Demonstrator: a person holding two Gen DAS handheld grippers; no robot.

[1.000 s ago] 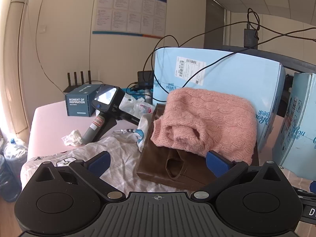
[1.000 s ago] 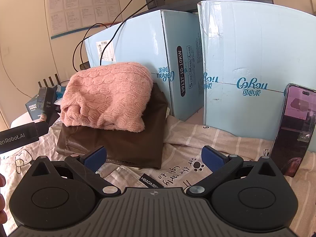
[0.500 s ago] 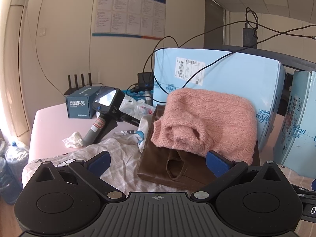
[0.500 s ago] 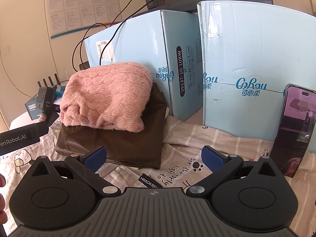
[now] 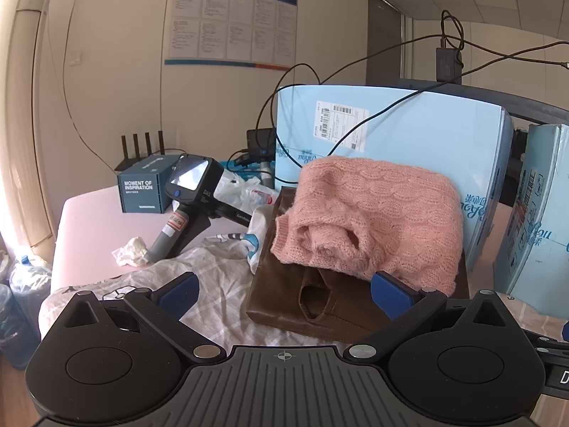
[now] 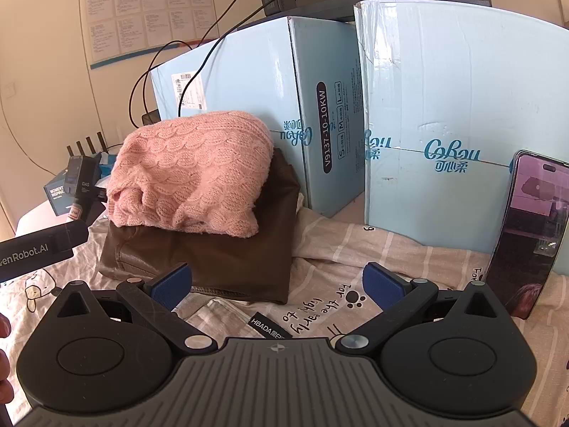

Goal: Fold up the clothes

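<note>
A folded pink sweater sits on top of a folded brown garment, and the pair rests on a checked sheet printed with cartoon figures. In the left wrist view the stack lies just ahead of the left tool, a little to its right, with the brown garment's near edge between the two blue pads. The left tool is spread wide and holds nothing; whether its right pad touches the sweater cannot be told.

In the right wrist view the same stack lies ahead and to the left of the right tool. That tool is also wide open and empty, hovering over the sheet near a black label. Pale blue boxes stand behind the clothes, and a phone leans at the right.
</note>
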